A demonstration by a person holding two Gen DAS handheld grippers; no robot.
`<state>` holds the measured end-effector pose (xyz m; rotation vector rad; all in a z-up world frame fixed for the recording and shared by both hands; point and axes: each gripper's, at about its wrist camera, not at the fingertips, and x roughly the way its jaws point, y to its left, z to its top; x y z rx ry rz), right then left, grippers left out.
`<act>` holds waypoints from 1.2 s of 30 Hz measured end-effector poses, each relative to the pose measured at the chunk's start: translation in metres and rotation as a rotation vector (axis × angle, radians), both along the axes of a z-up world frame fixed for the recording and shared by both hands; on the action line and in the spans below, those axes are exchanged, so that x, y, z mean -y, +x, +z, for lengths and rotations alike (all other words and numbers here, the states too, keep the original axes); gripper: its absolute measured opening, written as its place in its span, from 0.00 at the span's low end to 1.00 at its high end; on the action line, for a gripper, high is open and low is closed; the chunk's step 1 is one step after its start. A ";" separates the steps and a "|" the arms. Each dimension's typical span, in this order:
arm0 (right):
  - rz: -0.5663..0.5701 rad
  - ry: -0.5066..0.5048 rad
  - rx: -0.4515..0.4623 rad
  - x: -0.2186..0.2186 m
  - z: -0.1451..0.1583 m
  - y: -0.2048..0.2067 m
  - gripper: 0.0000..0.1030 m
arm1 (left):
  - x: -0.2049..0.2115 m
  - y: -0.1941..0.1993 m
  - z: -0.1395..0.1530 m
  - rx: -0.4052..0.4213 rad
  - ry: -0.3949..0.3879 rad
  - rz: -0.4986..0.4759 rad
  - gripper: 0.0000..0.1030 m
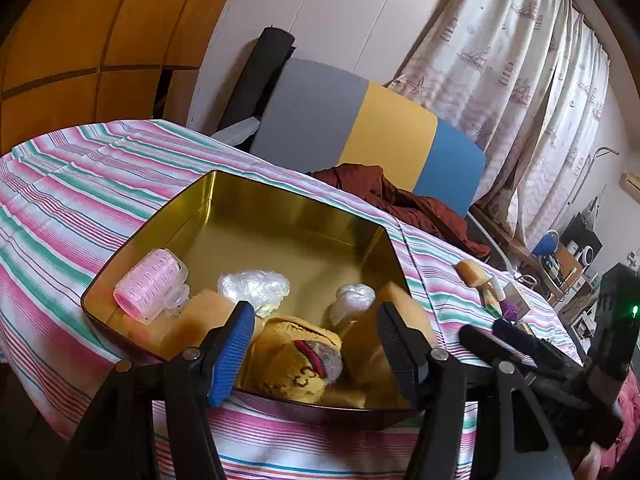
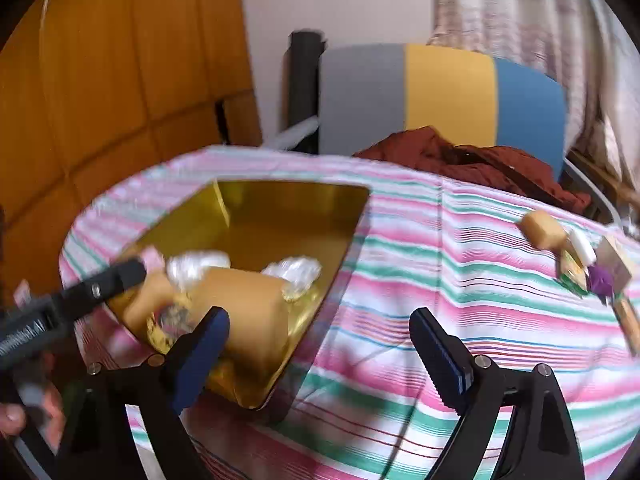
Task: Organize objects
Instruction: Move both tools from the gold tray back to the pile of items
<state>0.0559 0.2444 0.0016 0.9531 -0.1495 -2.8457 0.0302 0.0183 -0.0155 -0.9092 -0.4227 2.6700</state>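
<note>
Several small things already lie in the gold tin (image 1: 280, 216) just ahead of the left hand-held gripper (image 1: 316, 344), whose half-open jaws hold nothing: a pink hair roller (image 1: 148, 284), tan sponges (image 1: 204, 316), crinkly plastic wads (image 1: 252, 286) and a yellow knit sock (image 1: 296, 364), all probably light and soft. The right hand-held gripper (image 2: 320, 344) gapes wide and empty over the striped tabletop (image 2: 460, 248). Right of it, well apart, wait a sponge block (image 2: 540, 228) and small packets (image 2: 600, 268); the block looks squashy, best pinched across its flat sides. Nothing blocks the way.

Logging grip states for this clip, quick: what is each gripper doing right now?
Left gripper: open, jaws astride the gold metal tin's near rim, holding nothing.
Right gripper: wide open, empty, above the striped tablecloth.
</note>
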 end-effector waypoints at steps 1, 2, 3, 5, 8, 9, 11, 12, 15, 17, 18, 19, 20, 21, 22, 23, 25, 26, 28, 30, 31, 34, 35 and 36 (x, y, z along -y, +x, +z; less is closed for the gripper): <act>-0.026 -0.027 -0.003 -0.011 0.002 0.002 0.92 | -0.002 0.001 0.001 -0.004 -0.001 0.001 0.62; -0.044 -0.036 -0.001 -0.018 0.003 0.001 0.92 | -0.003 0.002 0.003 -0.010 -0.001 0.000 0.62; -0.065 -0.041 -0.001 -0.025 0.003 0.002 0.92 | -0.005 0.003 0.005 -0.019 -0.002 -0.003 0.63; -0.105 -0.049 0.005 -0.041 0.002 0.004 0.92 | -0.013 0.005 0.009 -0.031 -0.010 -0.021 0.64; -0.148 -0.060 0.025 -0.066 -0.003 0.004 0.92 | -0.026 0.009 0.016 -0.053 -0.016 -0.065 0.67; -0.163 -0.061 0.033 -0.074 -0.005 0.003 0.92 | -0.032 0.010 0.018 -0.059 -0.022 -0.083 0.67; -0.196 -0.075 0.048 -0.090 -0.010 0.006 0.92 | -0.045 0.012 0.022 -0.072 -0.038 -0.121 0.67; -0.208 -0.081 0.051 -0.097 -0.012 0.007 0.92 | -0.051 0.014 0.023 -0.076 -0.044 -0.138 0.67; -0.239 -0.071 0.063 -0.116 -0.020 0.010 0.92 | -0.072 0.017 0.025 -0.080 -0.053 -0.204 0.67; -0.241 -0.064 0.067 -0.128 -0.026 0.012 0.92 | -0.087 0.018 0.026 -0.072 -0.065 -0.257 0.67; -0.242 -0.065 0.074 -0.135 -0.029 0.012 0.91 | -0.095 0.019 0.025 -0.062 -0.072 -0.283 0.67; -0.246 -0.065 0.085 -0.142 -0.033 0.013 0.89 | -0.103 0.019 0.023 -0.051 -0.079 -0.312 0.67; -0.257 -0.063 0.096 -0.150 -0.037 0.014 0.85 | -0.113 0.020 0.022 -0.039 -0.089 -0.340 0.67; -0.268 -0.065 0.106 -0.158 -0.040 0.015 0.83 | -0.121 0.020 0.021 -0.031 -0.099 -0.362 0.67; -0.279 -0.068 0.111 -0.165 -0.041 0.018 0.82 | -0.132 0.021 0.019 -0.018 -0.108 -0.396 0.67; -0.297 -0.067 0.112 -0.174 -0.043 0.019 0.82 | -0.138 0.022 0.017 -0.008 -0.111 -0.421 0.68; -0.334 -0.057 0.112 -0.192 -0.045 0.024 0.82 | -0.155 0.023 0.012 0.022 -0.120 -0.467 0.68; -0.355 -0.050 0.113 -0.203 -0.046 0.026 0.82 | -0.163 0.024 0.009 0.039 -0.126 -0.486 0.68; -0.398 -0.025 0.119 -0.226 -0.048 0.028 0.82 | -0.178 0.023 0.002 0.074 -0.127 -0.522 0.68; -0.432 0.001 0.123 -0.246 -0.050 0.028 0.82 | -0.188 0.024 -0.002 0.093 -0.138 -0.549 0.68; -0.452 0.018 0.126 -0.261 -0.050 0.028 0.82 | -0.194 0.023 -0.004 0.106 -0.148 -0.558 0.68; -0.490 0.046 0.127 -0.295 -0.051 0.024 0.82 | -0.205 0.021 -0.009 0.135 -0.147 -0.575 0.68; -0.510 0.049 0.128 -0.310 -0.051 0.022 0.82 | -0.209 0.020 -0.010 0.145 -0.145 -0.577 0.68; -0.528 0.048 0.129 -0.323 -0.052 0.021 0.82 | -0.211 0.019 -0.010 0.151 -0.143 -0.576 0.68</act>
